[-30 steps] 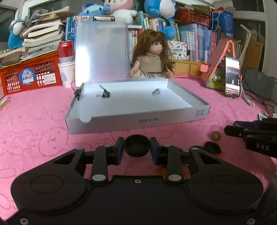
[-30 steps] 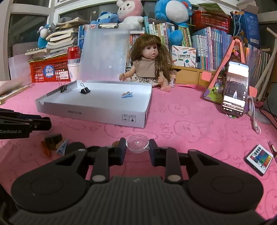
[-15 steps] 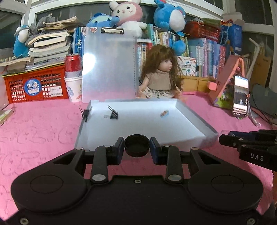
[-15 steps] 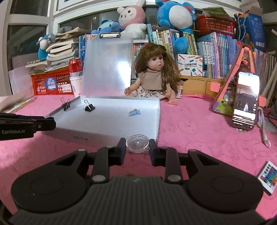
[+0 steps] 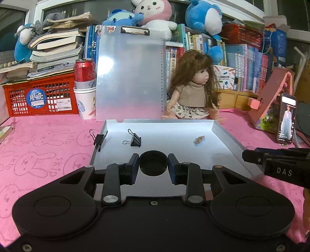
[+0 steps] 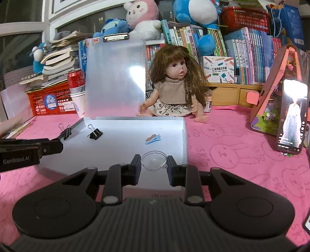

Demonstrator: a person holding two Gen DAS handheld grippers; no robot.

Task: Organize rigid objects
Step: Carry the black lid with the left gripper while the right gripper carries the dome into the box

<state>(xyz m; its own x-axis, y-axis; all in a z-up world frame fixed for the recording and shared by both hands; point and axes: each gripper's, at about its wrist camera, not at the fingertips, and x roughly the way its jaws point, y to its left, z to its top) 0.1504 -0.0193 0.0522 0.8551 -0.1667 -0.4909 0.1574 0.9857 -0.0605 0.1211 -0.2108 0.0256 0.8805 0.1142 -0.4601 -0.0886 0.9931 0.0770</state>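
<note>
Two claws are hovering over the tray [image 5: 228,135]: left claw [image 5: 153,163] pinching a black cap [image 5: 153,163], right claw [image 6: 154,161] a clear dish [image 6: 154,160]; neither is placed yet.

left gripper [image 5: 153,166] clamped, right gripper [image 6: 153,166] clamped, level

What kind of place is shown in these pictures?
Probably a home room, perhaps a child's: colourful books packed on shelves, plush toys above them, and a long-haired doll sitting on the pink bunny-print tablecloth.

Black gripper bodies, silver screws, white lettering
</note>
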